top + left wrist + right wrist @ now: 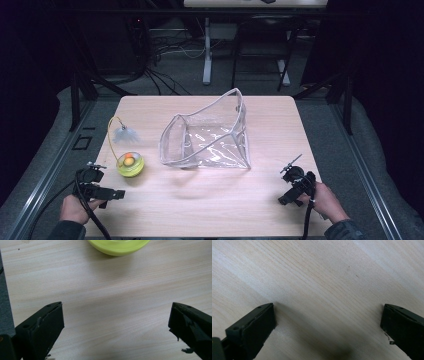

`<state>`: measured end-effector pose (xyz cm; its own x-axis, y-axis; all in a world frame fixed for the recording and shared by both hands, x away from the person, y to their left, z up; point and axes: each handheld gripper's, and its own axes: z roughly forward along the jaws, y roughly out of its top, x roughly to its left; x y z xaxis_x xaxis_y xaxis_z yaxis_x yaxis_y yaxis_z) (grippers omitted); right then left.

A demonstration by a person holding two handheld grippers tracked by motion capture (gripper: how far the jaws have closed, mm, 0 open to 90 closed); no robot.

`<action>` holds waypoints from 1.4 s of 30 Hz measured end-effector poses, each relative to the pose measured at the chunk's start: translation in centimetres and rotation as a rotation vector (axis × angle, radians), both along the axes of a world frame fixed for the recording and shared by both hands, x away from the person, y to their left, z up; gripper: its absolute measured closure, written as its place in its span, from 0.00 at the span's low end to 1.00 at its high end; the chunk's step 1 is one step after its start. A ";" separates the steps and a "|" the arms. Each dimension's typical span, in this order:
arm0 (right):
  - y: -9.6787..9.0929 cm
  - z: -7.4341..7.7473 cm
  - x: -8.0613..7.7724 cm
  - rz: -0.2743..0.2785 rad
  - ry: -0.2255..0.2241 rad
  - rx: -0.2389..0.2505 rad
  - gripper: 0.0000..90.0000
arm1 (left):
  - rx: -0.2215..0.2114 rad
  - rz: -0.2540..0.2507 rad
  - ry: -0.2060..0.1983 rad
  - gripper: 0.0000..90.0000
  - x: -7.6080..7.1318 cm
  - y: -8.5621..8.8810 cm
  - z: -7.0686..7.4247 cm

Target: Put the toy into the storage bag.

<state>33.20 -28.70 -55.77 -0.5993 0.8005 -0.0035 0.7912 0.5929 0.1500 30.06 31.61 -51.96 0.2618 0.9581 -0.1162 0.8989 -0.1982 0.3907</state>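
In the high view the left gripper [95,184] is sitting at the lower left of the frame, its jaws standing wide apart with nothing between them, over bare table [210,200]. The yellow-green toy [130,164] is lying just beside it, up and to the right, a wire with a feather [124,134] arching from it. The right gripper [296,186] is resting at the lower right, likewise released and empty. A clear plastic bag [210,137] is standing in the middle.
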 end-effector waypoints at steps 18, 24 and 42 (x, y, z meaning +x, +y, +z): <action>-0.1 0.0 0.0 0.004 -0.004 -0.007 0.00 | 0.013 -0.041 0.009 0.00 0.3 -0.6 1.3; -0.2 0.0 -0.2 0.001 -0.016 0.006 0.00 | 0.022 -0.054 0.011 0.00 0.8 -0.6 1.8; -0.4 -0.3 -0.9 -0.010 -0.074 0.060 0.00 | -0.003 -0.050 -0.067 0.00 2.1 -0.2 5.8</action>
<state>32.31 -29.15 -56.03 -0.5915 0.8063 0.0002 0.7821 0.5737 0.2433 32.16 31.40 -46.18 0.3162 0.9435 -0.0995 0.8599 -0.2408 0.4500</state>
